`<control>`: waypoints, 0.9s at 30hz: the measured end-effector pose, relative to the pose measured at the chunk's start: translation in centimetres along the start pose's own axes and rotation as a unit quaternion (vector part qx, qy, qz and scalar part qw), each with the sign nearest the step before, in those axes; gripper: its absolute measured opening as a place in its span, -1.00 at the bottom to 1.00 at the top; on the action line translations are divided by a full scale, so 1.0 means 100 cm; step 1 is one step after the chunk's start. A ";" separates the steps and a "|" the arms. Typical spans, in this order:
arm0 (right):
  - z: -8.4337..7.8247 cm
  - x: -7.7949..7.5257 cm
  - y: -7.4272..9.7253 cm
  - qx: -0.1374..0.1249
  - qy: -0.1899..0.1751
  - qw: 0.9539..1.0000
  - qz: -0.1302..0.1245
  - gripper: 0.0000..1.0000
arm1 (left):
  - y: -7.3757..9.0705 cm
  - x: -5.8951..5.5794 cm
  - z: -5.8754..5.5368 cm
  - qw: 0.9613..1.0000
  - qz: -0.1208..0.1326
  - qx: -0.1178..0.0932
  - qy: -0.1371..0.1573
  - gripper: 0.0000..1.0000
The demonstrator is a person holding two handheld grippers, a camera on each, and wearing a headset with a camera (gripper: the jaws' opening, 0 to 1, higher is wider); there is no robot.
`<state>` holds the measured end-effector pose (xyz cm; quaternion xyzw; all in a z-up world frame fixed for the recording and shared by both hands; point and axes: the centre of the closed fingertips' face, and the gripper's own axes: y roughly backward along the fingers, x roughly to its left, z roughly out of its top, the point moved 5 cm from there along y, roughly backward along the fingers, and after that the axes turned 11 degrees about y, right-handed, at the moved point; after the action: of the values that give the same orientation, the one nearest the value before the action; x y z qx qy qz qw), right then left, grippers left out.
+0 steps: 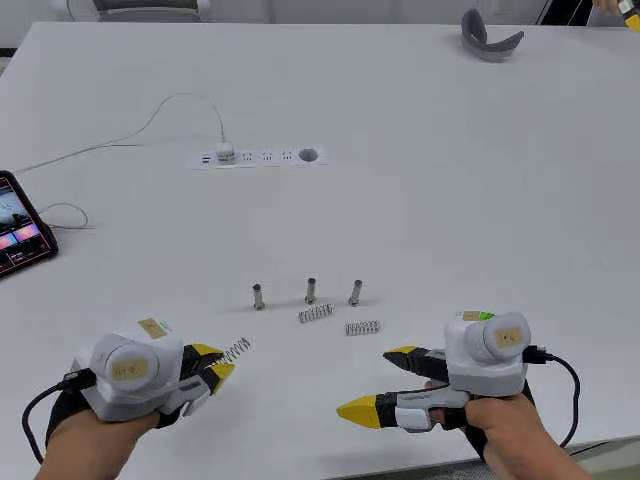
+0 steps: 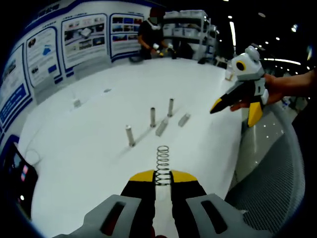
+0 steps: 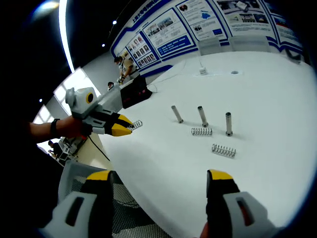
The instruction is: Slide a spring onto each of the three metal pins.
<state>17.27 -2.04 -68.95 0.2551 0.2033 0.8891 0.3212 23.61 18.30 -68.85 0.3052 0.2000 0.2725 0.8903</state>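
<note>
Three short metal pins stand upright in a row on the white table: left pin (image 1: 258, 297), middle pin (image 1: 311, 291), right pin (image 1: 355, 293). Two springs lie just in front of them, one (image 1: 316, 313) by the middle pin and one (image 1: 363, 327) further right. My left gripper (image 1: 216, 362) at the lower left is shut on a third spring (image 1: 236, 350), which sticks out forward from the yellow tips (image 2: 162, 157). My right gripper (image 1: 381, 384) at the lower right stands open with nothing between its fingers (image 3: 219, 177). The pins (image 3: 202, 115) and loose springs (image 3: 224, 150) lie ahead of it.
A white power strip (image 1: 258, 157) with a plugged-in charger and cable lies beyond the pins. A tablet (image 1: 20, 222) sits at the left edge. A grey curved object (image 1: 488, 38) lies at the far right. A person stands behind the table's far end (image 2: 151, 34).
</note>
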 end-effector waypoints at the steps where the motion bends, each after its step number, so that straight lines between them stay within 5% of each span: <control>1: 0.002 0.001 -0.001 -0.004 0.000 1.000 0.003 0.53 | 0.000 -0.002 0.001 1.000 -0.003 -0.001 -0.003 -0.80; 8: 0.016 0.002 -0.006 -0.054 -0.038 0.998 0.022 0.36 | -0.008 -0.019 0.008 1.000 -0.023 -0.006 -0.013 -0.80; 20: 0.024 0.009 -0.012 -0.079 -0.053 0.994 0.046 0.14 | -0.019 -0.068 0.022 0.996 -0.074 -0.013 -0.049 -0.80; 27: 0.026 0.014 -0.012 -0.094 -0.070 0.991 0.064 -0.01 | -0.021 -0.088 0.028 0.993 -0.095 -0.015 -0.069 -0.80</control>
<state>18.43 0.26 -67.12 0.2981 0.0790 0.9029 0.2995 19.08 10.36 -66.52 0.2891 0.1619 0.1676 0.9285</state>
